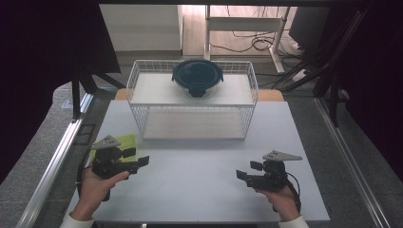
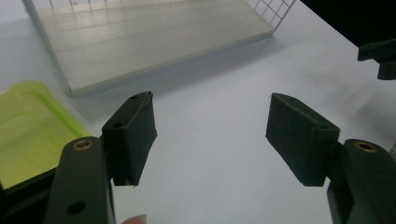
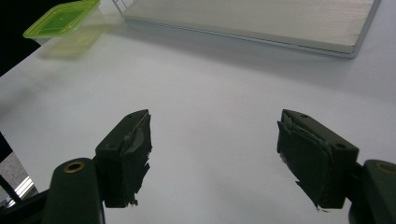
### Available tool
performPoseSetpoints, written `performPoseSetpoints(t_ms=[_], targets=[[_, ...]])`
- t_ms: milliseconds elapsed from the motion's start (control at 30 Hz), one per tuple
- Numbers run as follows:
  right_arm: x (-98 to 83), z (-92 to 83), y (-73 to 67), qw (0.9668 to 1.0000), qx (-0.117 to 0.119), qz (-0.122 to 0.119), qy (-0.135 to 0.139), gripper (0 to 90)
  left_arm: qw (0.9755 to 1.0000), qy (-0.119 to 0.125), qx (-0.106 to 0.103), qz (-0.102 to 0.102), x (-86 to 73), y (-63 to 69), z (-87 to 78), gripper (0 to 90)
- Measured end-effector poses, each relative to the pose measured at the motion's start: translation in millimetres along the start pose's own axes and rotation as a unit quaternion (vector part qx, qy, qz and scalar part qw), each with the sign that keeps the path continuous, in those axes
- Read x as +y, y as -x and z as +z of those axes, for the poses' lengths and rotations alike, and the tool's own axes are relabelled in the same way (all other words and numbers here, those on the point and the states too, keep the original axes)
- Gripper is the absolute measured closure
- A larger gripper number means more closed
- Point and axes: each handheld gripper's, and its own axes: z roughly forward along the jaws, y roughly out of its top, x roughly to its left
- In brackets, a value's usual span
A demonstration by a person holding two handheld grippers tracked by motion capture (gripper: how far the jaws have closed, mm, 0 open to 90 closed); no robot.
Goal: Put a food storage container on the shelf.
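Now both grippers empty, jaws apart: left gripper [image 1: 138, 160], right gripper [image 1: 243, 174]. Left nearest green tub [image 1: 124, 141]; approach square, grip rim, avoid wire rack [image 1: 252, 80].

Open white surface [image 1: 199, 180] is left between the left claw [image 1: 135, 159] and the right claw [image 1: 247, 173]; nothing is set there, so passage across the middle is unobstructed. Both claws are held apart with nothing between the jaws. The far half of the surface is blocked by the wire rack [image 1: 192, 97], with its lower board [image 2: 140, 42] resting on the surface. The upper shelf is partly taken by a dark-lidded round container [image 1: 197, 76]; bare shelf is left on either side of it. The near-left corner is occupied by a green container [image 3: 63, 18], just beside the left claw. The right side of the surface is free.
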Motion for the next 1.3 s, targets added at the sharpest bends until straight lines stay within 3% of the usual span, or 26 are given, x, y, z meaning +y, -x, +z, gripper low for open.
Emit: performPoseSetpoints(t_ms=[233, 333, 567, 667, 800, 900, 1000, 1167, 1200, 1300], targets=[[-1.4, 3.5, 1.8, 1.0, -0.001, 0.002, -0.006, 25.8, 0.9999, -0.001, 0.012, 0.001, 8.1, -15.2, -2.3, 35.2], [-1.7, 4.4, 2.2, 1.0, -0.001, 0.003, -0.008, 25.8, 0.9998, 0.0, 0.021, -0.002, 13.3, -27.9, -1.9, 37.2], [-1.7, 5.3, 2.7, 0.9999, 0.0, 0.004, -0.01, 25.8, 0.9981, -0.02, 0.058, -0.008, 29.7, -77.7, 8.7, 43.0], [-1.8, 6.1, 2.9, 0.9999, 0.001, 0.004, -0.011, 25.8, 0.9972, -0.034, 0.063, -0.021, 33.6, -99.1, 17.0, 48.2], [-2.7, 8.5, 4.4, 0.9999, 0.001, 0.005, -0.014, 25.8, 0.9942, -0.064, 0.084, -0.018, 38.2, -122.9, 30.8, 60.7], [-3.7, 10.2, 5.5, 0.9998, 0.001, 0.006, -0.018, 25.8, 0.9905, -0.086, 0.106, -0.016, 40.3, -137.6, 39.7, 71.8], [-4.5, 11.4, 5.6, 0.9998, 0.001, 0.007, -0.02, 25.8, 0.9882, -0.101, 0.113, -0.021, 41.1, -150.1, 45.7, 80.8], [-5.0, 12.0, 7.3, 0.9997, 0.0, 0.009, -0.022, 25.8, 0.9789, -0.144, 0.145, -0.003, 38.5, -166.4, 57.4, 88.1], [-5.1, 12.2, 7.7, 0.9997, 0.0, 0.009, -0.022, 25.8, 0.9759, -0.156, 0.153, 0.006, 36.8, -168.7, 60.5, 88.7], [-5.7, 12.5, 9.0, 0.9997, -0.002, 0.011, -0.021, 25.8, 0.9733, -0.172, 0.151, 0.017, 33.3, -172.3, 65.3, 89.4]])
